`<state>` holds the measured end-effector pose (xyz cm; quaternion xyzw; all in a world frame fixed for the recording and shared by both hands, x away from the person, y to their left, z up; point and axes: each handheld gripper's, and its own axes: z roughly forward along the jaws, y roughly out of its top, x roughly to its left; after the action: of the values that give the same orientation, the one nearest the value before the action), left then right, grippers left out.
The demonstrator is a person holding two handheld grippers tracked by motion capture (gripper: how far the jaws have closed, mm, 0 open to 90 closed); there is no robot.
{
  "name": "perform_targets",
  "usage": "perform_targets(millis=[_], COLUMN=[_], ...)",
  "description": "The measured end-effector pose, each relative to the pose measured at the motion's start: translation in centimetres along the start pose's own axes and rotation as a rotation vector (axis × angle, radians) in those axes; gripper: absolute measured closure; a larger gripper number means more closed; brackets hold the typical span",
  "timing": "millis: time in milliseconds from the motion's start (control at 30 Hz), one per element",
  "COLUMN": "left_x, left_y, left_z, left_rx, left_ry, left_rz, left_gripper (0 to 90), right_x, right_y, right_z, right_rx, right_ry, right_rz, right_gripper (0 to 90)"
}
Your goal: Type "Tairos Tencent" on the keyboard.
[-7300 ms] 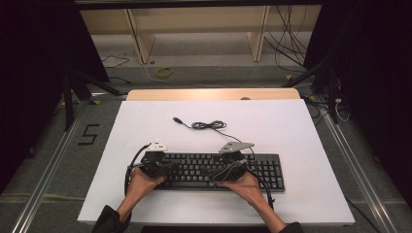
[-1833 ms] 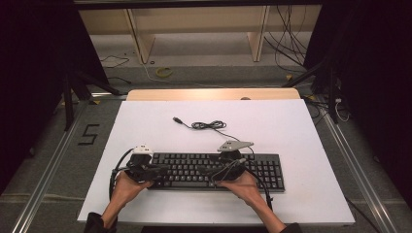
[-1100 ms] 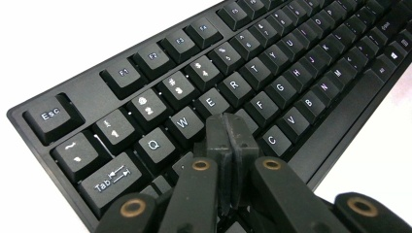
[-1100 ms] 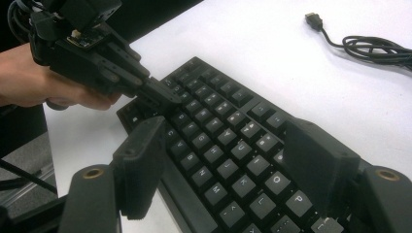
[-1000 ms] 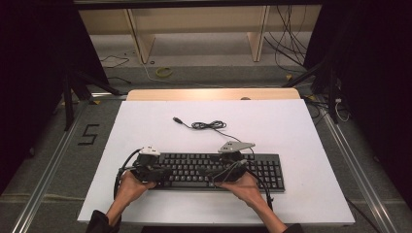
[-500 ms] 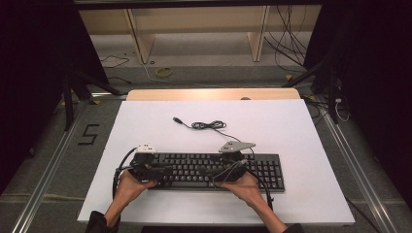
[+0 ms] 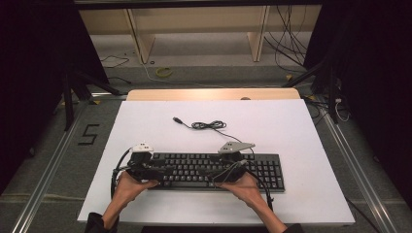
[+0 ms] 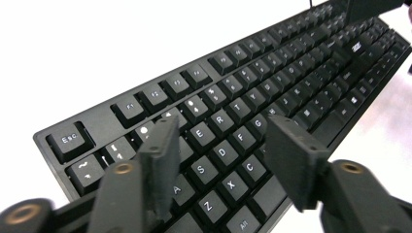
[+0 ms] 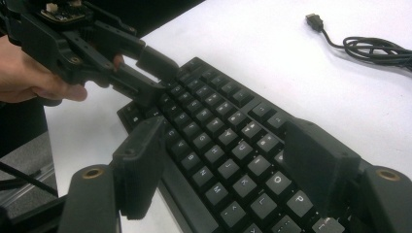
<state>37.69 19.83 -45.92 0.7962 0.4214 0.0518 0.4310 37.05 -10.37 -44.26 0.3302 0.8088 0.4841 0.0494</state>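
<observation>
Keyboard (image 7: pixel 214 170): lies flat near the table's (image 7: pixel 301 136) front edge, middle.
Left gripper (image 8: pixel 221 160): mine, jaws have just been opening, wide over the keyboard's left end keys, nothing clamped.
Right gripper (image 9: pixel 223 170): mine, jaws wide over the middle keys.
Cable (image 7: pixel 209 125): coiled behind the keyboard.

right tongs (image 9: pixel 218 160): open over keyboard (image 9: pixel 228 141) | left tongs (image 9: pixel 150 77): at its far end | cable (image 9: pixel 369 46): on table (image 9: pixel 272 53)

Lab: white table (image 7: pixel 311 145), floor rails (image 7: pixel 43 179), dark curtains (image 7: pixel 34 58).
</observation>
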Motion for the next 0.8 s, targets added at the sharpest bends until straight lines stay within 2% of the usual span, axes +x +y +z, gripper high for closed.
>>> perform_targets(millis=[233,800], left_x=[0.0,-0.1], left_y=[-0.1,-0.3], left_z=[-0.4,-1.2], left_rx=[-0.031,-0.08], left_ry=[-0.003,-0.018], left_rz=[-0.006,-0.017], left_gripper=[35.6,33.1], right_x=[0.2,1.0], right_y=[0.0,-0.2], right_z=[0.1,0.4], right_rx=[0.003,0.016], right_ry=[0.005,0.033], right_rz=[-0.004,-0.019], right_gripper=[33.1,41.1])
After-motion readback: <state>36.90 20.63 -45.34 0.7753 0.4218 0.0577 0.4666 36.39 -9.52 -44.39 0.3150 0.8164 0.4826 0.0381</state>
